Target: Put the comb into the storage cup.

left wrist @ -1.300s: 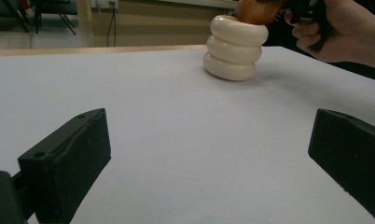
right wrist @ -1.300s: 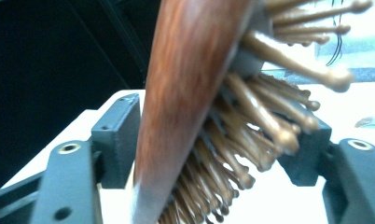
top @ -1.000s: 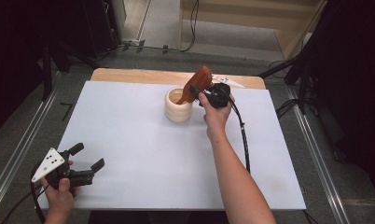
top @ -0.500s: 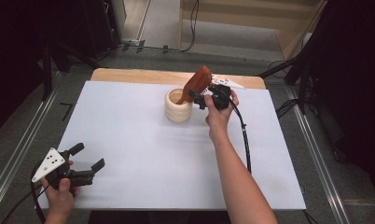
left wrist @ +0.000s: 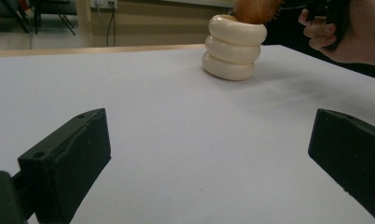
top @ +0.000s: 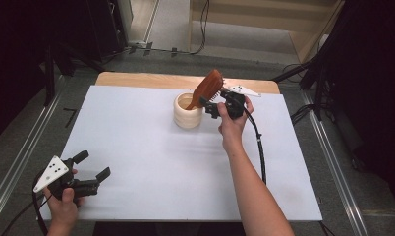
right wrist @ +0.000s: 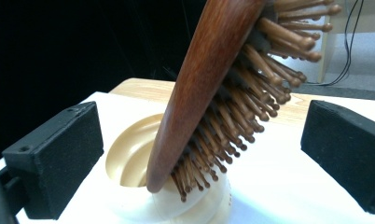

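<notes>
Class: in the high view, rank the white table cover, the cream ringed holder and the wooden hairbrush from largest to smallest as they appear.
1. White table cover, by far the largest.
2. Cream ringed holder and wooden hairbrush look about alike; the brush's handle is hidden inside the holder, so I leave them unranked.

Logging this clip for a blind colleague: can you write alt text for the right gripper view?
A wooden hairbrush leans handle-down in a cream ribbed cup, its wooden bristles facing right. The right tool is open, one black jaw on either side of the brush, neither touching it, above a white table.
</notes>
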`<state>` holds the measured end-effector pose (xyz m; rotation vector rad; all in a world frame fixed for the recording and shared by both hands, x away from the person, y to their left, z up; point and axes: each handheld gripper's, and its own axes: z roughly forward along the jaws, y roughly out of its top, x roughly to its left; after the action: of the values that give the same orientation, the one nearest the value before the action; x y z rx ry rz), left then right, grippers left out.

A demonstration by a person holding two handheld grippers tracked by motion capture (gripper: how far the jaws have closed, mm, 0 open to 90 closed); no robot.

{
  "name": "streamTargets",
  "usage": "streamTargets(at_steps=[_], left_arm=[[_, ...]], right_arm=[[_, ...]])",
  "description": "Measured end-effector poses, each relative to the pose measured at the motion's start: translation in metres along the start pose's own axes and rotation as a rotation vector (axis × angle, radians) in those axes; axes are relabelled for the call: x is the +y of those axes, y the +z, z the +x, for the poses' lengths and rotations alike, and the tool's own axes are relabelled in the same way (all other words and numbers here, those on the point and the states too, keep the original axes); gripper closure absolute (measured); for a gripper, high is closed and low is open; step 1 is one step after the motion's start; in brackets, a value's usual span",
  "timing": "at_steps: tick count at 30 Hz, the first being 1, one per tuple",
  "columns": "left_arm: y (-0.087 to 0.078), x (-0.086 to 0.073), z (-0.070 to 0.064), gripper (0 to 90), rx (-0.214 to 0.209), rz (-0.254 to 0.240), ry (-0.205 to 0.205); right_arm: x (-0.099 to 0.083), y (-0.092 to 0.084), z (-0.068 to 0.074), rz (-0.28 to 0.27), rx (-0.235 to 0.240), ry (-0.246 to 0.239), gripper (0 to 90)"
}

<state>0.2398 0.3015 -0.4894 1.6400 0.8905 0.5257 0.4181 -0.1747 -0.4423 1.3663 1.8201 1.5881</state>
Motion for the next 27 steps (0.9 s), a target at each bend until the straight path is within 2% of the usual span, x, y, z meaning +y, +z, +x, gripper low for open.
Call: streamTargets(at_steps=[19,21,27], left_arm=[[0.000,0.000,0.000,0.0,0.001,-0.001,0.003],[0.000,0.000,-0.001,0.0,0.001,0.000,0.005],[0.000,0.000,-0.001,0.0,0.001,0.000,0.004]], right_arm=[[-0.007,-0.031,-0.004,-0.008,-0.007,-0.061,0.0],[-0.010,-0.038,-0.004,-0.005,-0.010,-0.086,0.0],[-0.016,-0.050,-0.006,-0.002,-0.007,-0.105,0.0]])
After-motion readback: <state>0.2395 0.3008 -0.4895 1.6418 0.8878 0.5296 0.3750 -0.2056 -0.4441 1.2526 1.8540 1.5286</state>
